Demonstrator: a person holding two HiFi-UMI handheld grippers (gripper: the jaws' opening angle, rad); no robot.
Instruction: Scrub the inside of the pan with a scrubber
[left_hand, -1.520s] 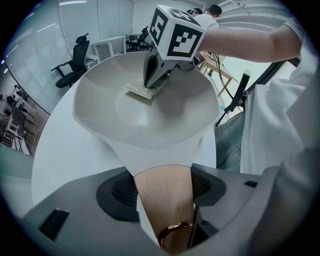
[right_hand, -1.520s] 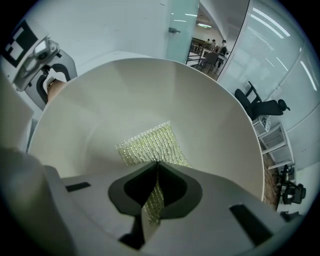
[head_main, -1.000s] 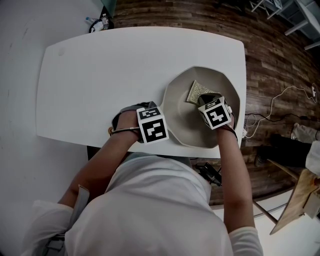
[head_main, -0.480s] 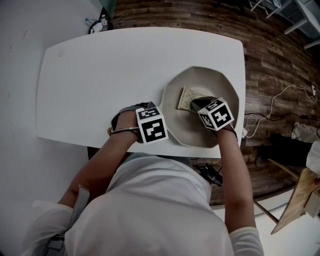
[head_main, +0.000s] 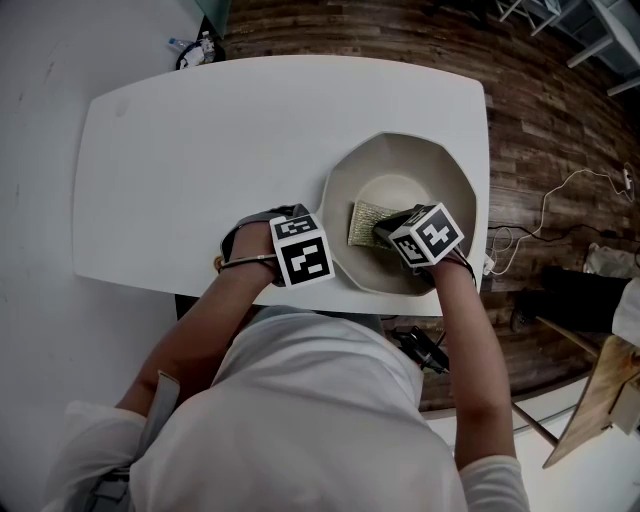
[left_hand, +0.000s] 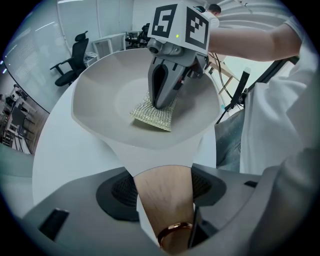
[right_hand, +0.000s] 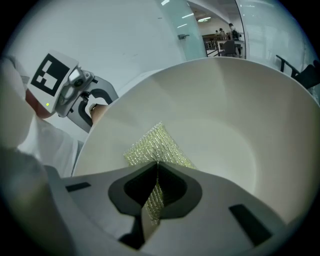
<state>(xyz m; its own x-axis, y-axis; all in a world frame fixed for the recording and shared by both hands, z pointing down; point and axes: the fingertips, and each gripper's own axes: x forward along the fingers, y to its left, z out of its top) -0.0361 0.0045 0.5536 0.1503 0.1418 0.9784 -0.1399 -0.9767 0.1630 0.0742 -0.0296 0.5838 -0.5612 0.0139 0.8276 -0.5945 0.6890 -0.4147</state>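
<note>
Right gripper view: right gripper pinches yellow-green mesh scrubber; left gripper clamps wooden handle, eight o'clock of pale pan; hard strokes probably tug scrubber loose.

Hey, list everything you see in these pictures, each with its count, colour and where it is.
table: 1, white, under everything
pan: 1, pale beige, on the table's right part
pan handle: 1, wooden with a copper-coloured ring, at the pan's left
scrubber: 1, yellow-green mesh, inside the pan
floor: dark wood planks, around the table
cable: 1, white, on the floor right of the table
office chair: 1, black, far background
forearms: 2, bare, white sleeves
left gripper: grey, jaws clamping the pan handle
right gripper: grey, jaws pinching the scrubber
</note>
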